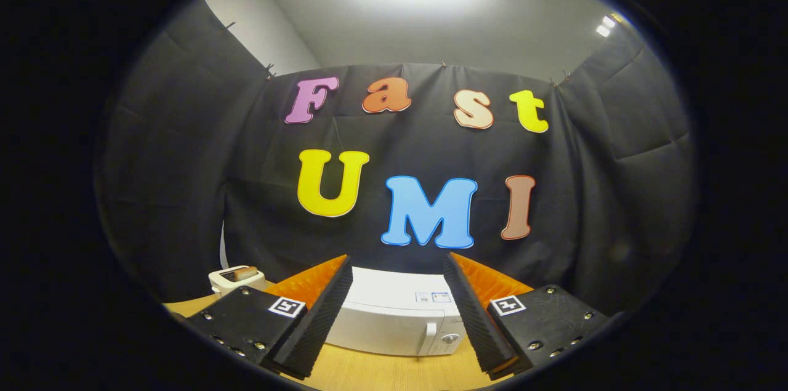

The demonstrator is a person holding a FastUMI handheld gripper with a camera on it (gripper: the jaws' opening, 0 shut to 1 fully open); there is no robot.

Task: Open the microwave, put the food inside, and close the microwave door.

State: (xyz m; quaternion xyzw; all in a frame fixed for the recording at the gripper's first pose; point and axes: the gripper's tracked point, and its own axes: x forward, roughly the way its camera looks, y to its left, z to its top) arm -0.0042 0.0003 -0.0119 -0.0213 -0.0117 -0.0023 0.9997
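Two fingers of the gripper spread wide and empty, framing the closed white microwave beyond them, apparently lined up for its door.

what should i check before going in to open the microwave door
1. Gripper fingers spread and holding nothing: ok.
2. Microwave in sight, just ahead between the fingers: ok.
3. Microwave door shut, so opening comes first: ok.
4. Door handle located, vertical bar beside the knob: ok.
5. Food waiting on the white container to the microwave's left: ok.
6. Wooden table in front of the door free for the swing: cannot tell.
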